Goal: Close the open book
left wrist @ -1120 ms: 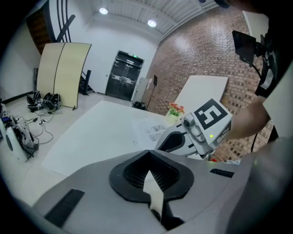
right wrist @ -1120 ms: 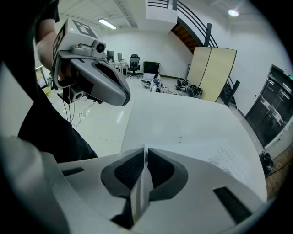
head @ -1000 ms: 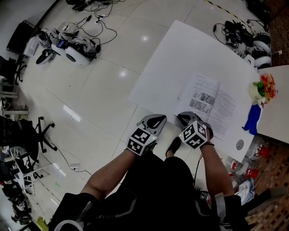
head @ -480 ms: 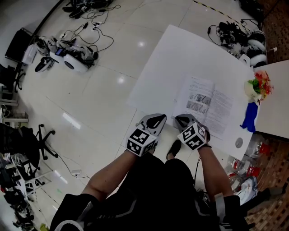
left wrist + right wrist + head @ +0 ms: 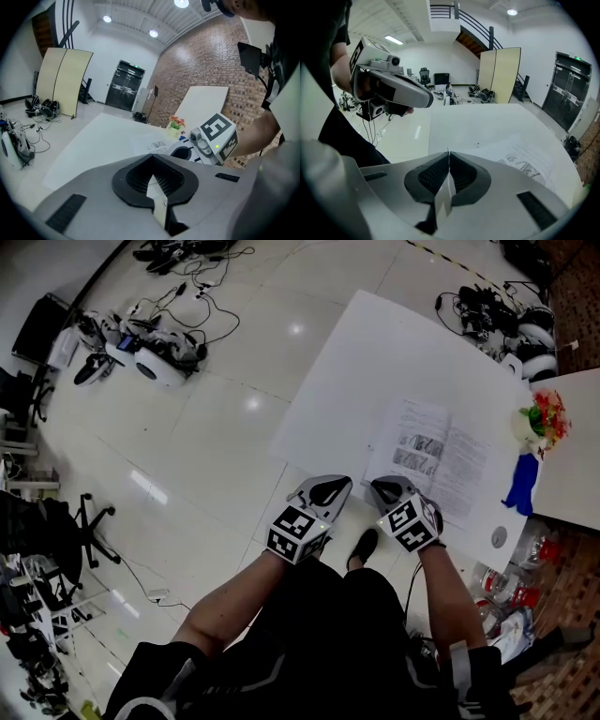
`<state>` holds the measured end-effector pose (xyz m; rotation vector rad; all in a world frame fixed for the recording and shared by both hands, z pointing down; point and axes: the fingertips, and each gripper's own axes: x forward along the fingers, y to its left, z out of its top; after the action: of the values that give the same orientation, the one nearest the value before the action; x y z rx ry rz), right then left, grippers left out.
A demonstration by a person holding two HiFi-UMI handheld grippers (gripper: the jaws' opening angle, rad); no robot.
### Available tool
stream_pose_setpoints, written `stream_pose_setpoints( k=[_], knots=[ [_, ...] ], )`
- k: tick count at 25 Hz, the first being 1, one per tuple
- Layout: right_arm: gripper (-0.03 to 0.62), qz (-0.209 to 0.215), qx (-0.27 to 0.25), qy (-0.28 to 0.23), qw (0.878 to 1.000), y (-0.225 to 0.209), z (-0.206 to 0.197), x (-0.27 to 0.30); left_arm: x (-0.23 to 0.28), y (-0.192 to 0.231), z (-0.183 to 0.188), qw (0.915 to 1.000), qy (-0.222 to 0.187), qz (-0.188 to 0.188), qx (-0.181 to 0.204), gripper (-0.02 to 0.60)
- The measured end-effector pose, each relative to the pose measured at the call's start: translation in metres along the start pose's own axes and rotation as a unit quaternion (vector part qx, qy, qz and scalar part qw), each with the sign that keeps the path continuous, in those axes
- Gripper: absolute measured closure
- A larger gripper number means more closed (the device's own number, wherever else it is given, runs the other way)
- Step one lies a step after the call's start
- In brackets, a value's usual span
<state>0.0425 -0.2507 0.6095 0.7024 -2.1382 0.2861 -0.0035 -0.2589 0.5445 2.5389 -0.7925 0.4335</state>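
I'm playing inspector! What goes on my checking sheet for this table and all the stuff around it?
Surface: white table, holding the book and a few small things.
Job's things: book lies open and flat, pages up.
Clutter: flower pot, blue cloth and small round disc by the table's right edge.
Grippers: left gripper and right gripper both shut, nothing in them, at the table's near edge; the right one is next to the book.
Cables: tangled cables on the floor beyond the table.
Surroundings: shiny tiled floor, office chair, brick wall.
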Motion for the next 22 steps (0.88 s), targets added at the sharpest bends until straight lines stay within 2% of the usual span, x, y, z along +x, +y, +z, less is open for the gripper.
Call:
stream_pose_setpoints(
  k=[6, 11, 16, 22],
  knots=[
    [0.588, -0.001, 0.009, 0.0, 1.0, 0.0, 0.0, 0.0, -0.003, 0.003, -0.001, 1.0, 0.005, -0.005, -0.001, 0.588],
    [0.589, -0.036, 0.008, -0.02, 0.999, -0.003, 0.01, -0.012, -0.006, 0.006, 0.001, 1.0, 0.005, -0.001, -0.002, 0.588],
    [0.592, -0.093, 0.048, -0.068, 0.992, -0.01, 0.016, -0.04, -0.003, 0.001, 0.009, 0.9999, 0.004, -0.011, 0.008, 0.588],
    [0.595, -0.194, 0.079, -0.125, 0.97, -0.022, 0.009, -0.095, 0.008, -0.012, 0.017, 0.999, 0.01, -0.033, 0.027, 0.588]
  ],
)
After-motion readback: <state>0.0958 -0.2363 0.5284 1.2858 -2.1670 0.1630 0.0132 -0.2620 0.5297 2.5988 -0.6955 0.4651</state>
